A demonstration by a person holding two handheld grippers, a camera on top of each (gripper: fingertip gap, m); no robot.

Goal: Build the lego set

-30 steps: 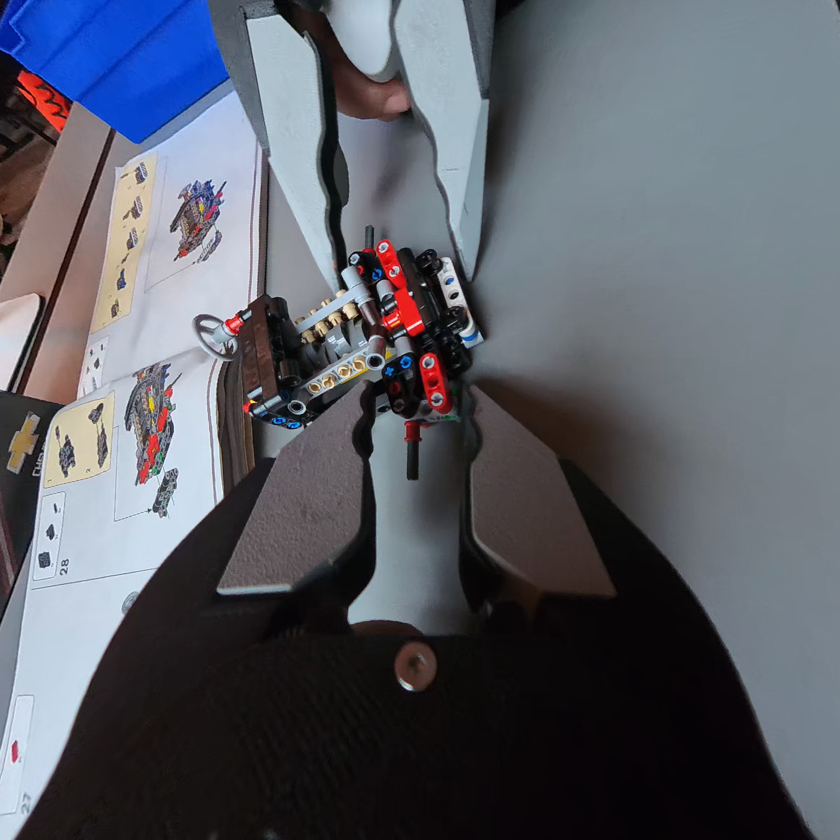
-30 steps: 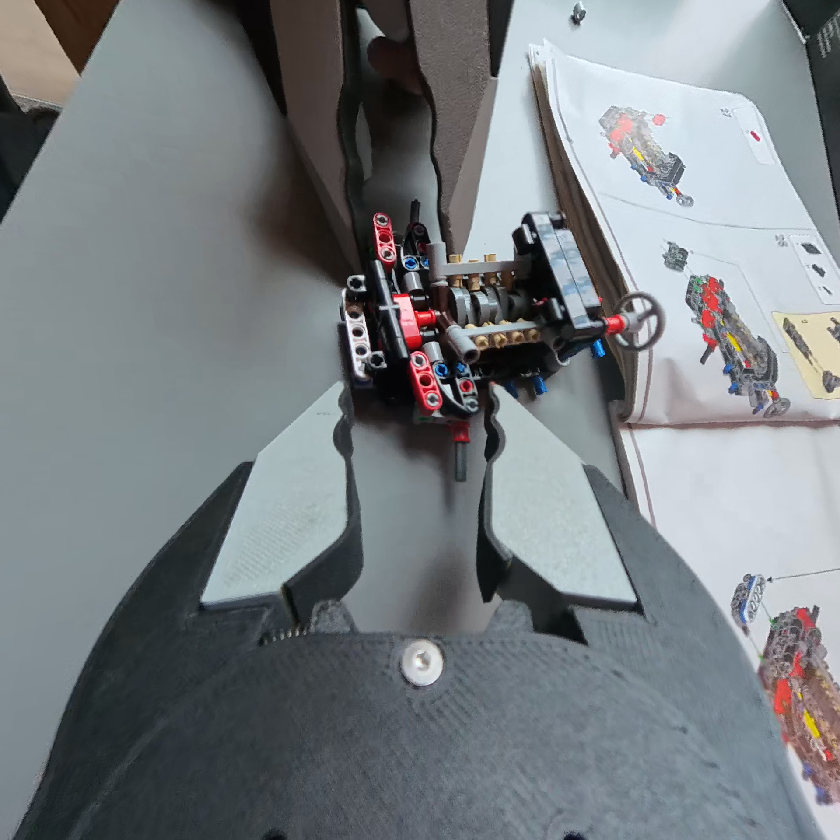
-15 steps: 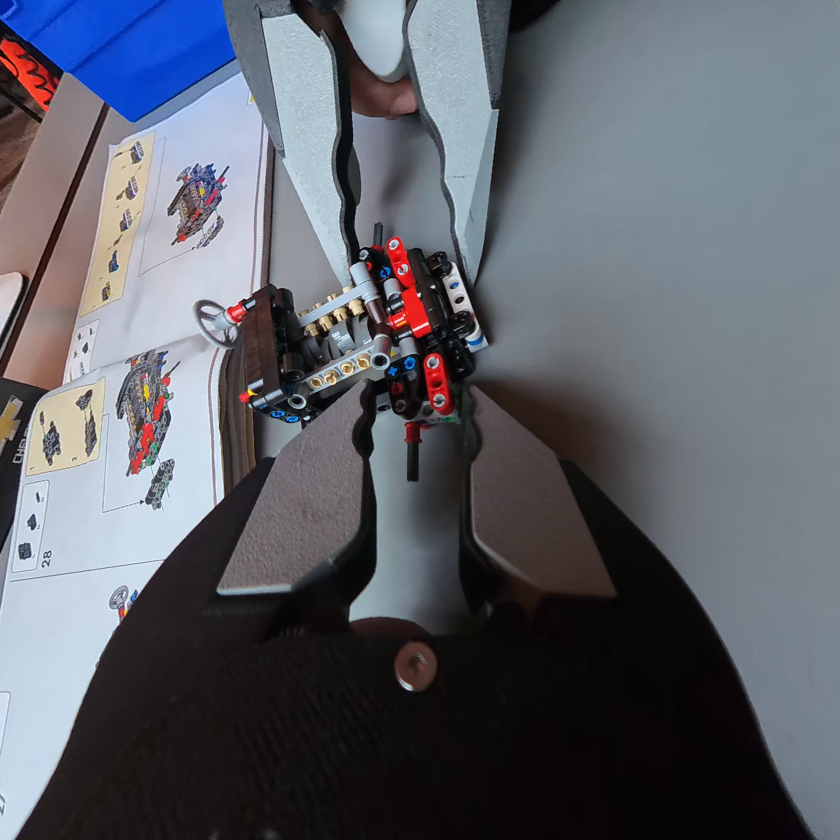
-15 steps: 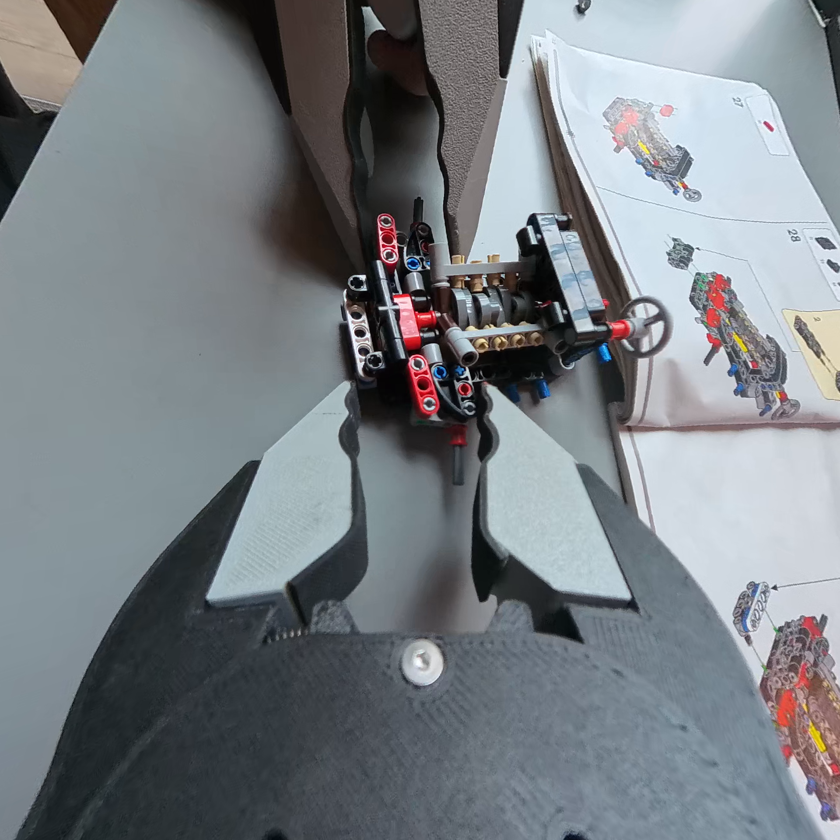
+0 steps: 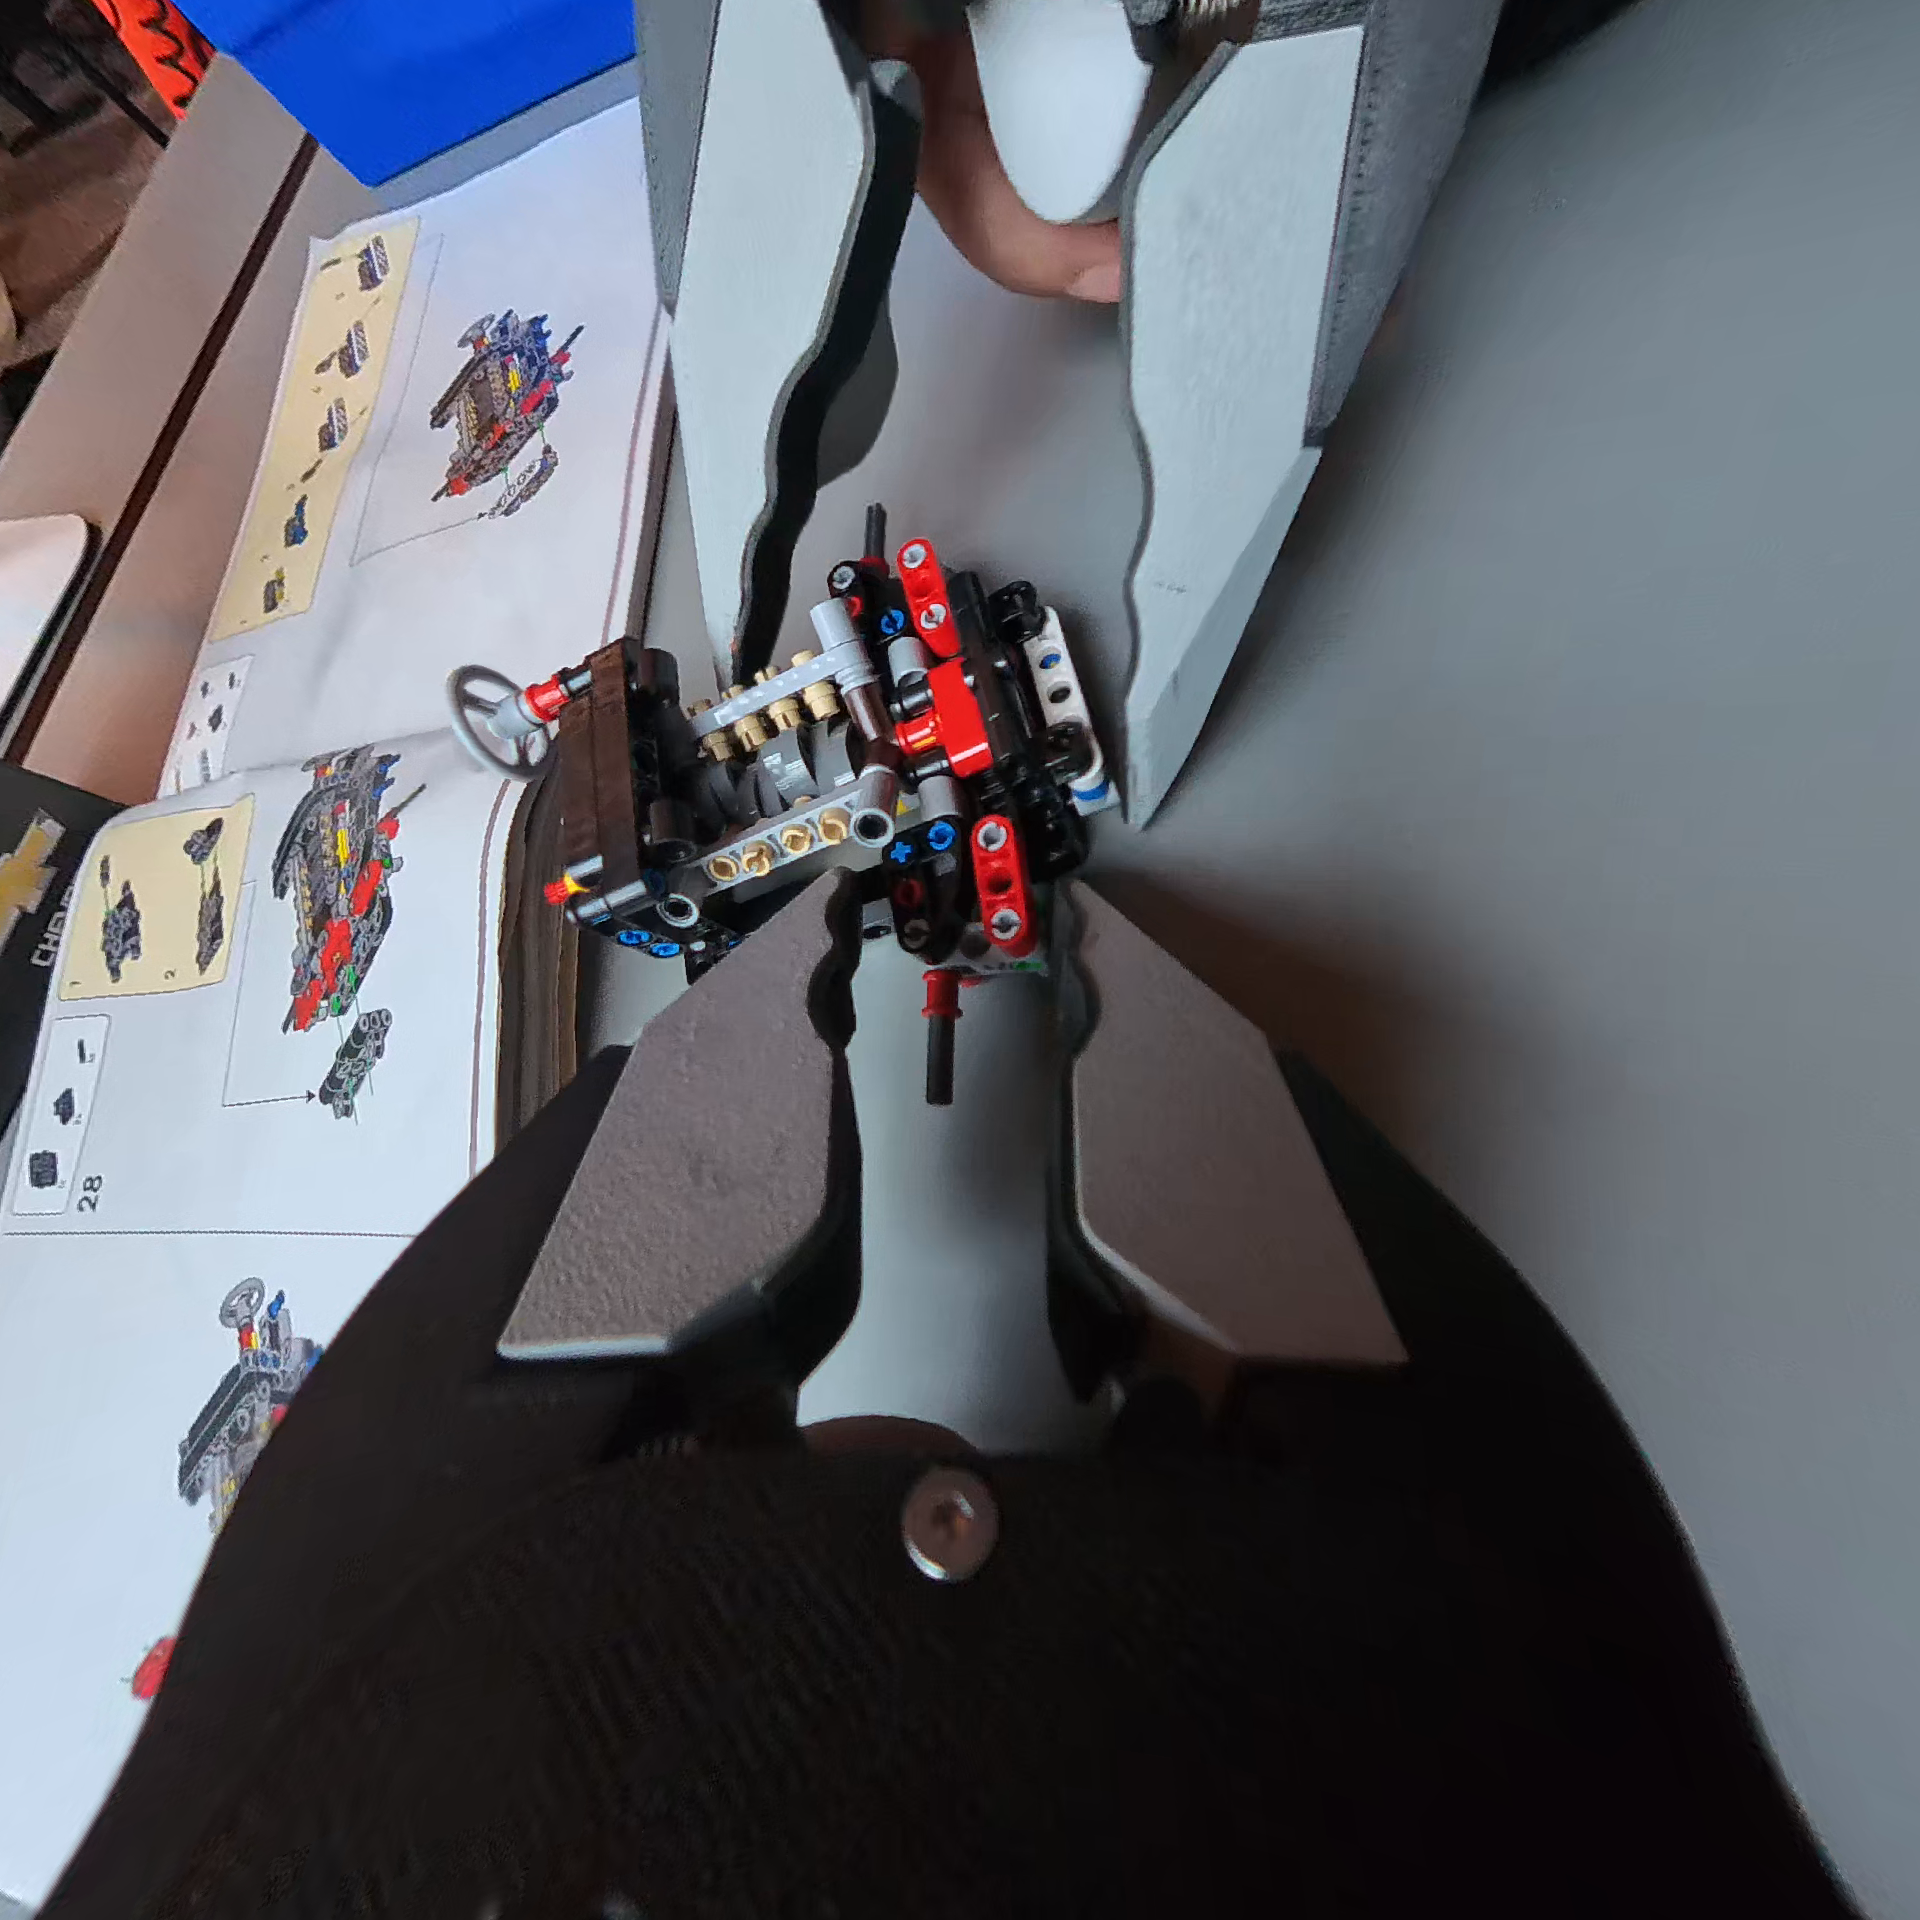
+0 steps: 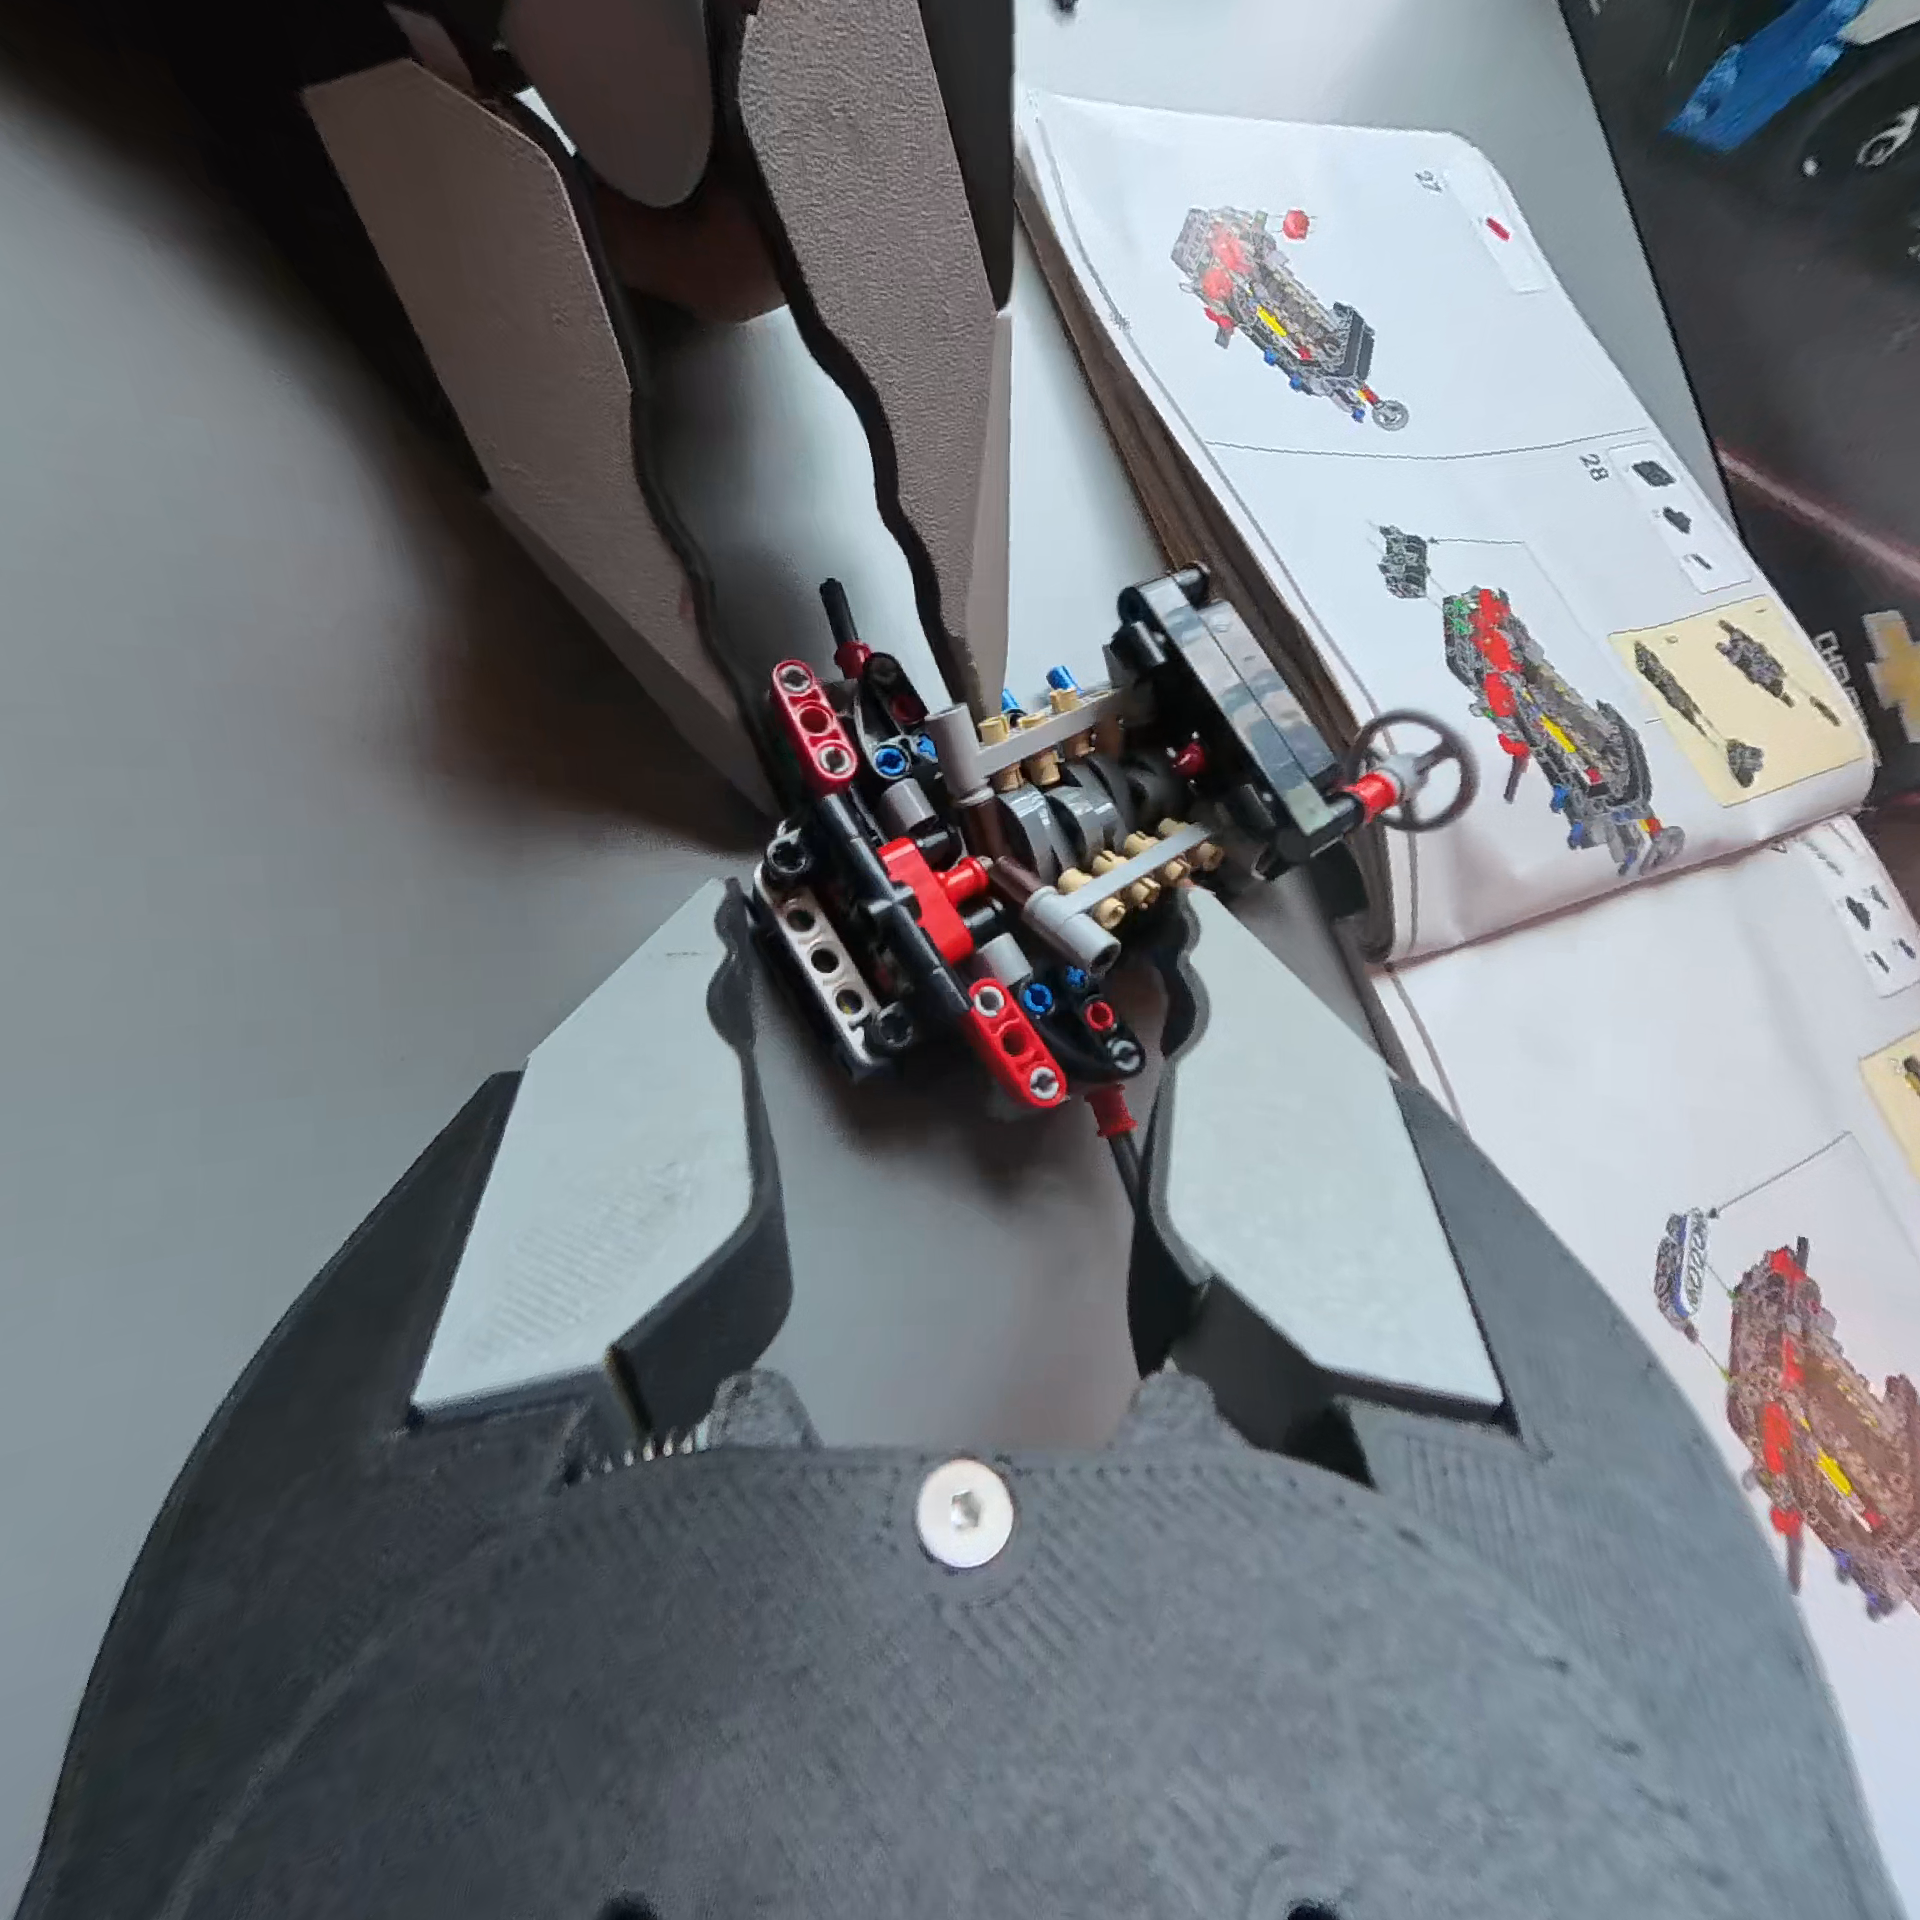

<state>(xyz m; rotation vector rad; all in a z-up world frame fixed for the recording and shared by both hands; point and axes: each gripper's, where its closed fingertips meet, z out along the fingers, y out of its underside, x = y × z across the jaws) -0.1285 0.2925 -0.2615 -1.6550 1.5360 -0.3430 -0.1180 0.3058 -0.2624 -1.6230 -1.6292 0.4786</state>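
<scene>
A partly built lego model (image 5: 831, 769), black, grey and red with tan pins and a grey steering wheel (image 5: 488, 717), sits low over the grey table (image 5: 1558, 935). My left gripper (image 5: 956, 914) is shut on the model's red-beam end, where a black axle sticks out. My right gripper (image 5: 930, 727) faces it from the far side. In the right wrist view the model (image 6: 987, 862) lies between the spread fingers of my right gripper (image 6: 956, 925), which is open. The left gripper (image 6: 873, 738) holds the far end there.
An open instruction booklet (image 5: 312, 935) lies beside the model, also in the right wrist view (image 6: 1455, 520). A blue bin (image 5: 416, 83) and a black box (image 5: 21, 904) stand beyond it. A person's hand (image 5: 1018, 239) shows behind the right gripper. My left and right fingertips are right by each other.
My right gripper's fingers have spread wider around the model. The left gripper keeps its hold, and the model has turned and come closer in the right wrist view.
</scene>
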